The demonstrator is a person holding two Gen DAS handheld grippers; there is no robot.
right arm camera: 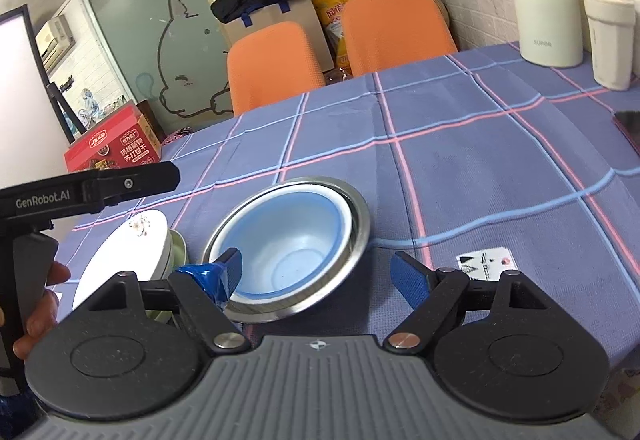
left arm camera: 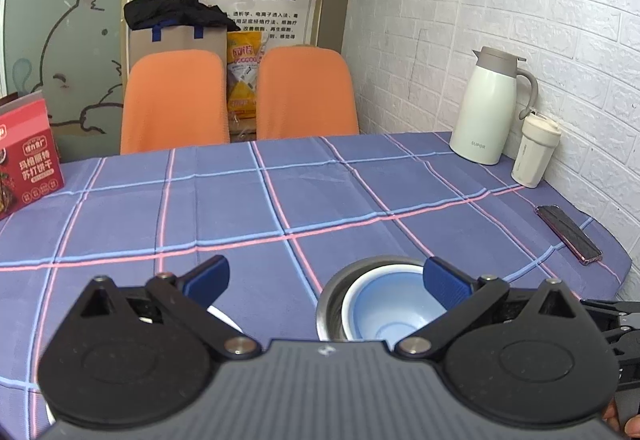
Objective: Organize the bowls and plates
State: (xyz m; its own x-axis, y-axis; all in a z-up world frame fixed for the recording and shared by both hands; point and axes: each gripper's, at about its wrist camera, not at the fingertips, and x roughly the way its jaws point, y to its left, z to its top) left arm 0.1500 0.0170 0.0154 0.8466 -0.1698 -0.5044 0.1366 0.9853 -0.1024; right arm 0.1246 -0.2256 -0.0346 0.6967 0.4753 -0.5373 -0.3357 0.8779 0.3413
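Both sets of jaws spread wide, gripping nothing: the left gripper [left arm camera: 326, 282] and right gripper [right arm camera: 316, 272] hover over the pale blue plastic bowl [right arm camera: 288, 252], nested inside the round steel bowl [right arm camera: 360, 218], beside stacked white plates [right arm camera: 120, 260] on the checked blue tablecloth [right arm camera: 480, 168].

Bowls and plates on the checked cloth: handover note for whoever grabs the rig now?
Left gripper: open, empty, above the table's near edge.
Right gripper: open, empty, just before the bowls.
Light blue plastic bowl is nested inside the shiny steel bowl.
White floral plate leans on a pale green dish to their left.
Done: bowls nested.
Left: probably square up the plates; nothing is gripped.
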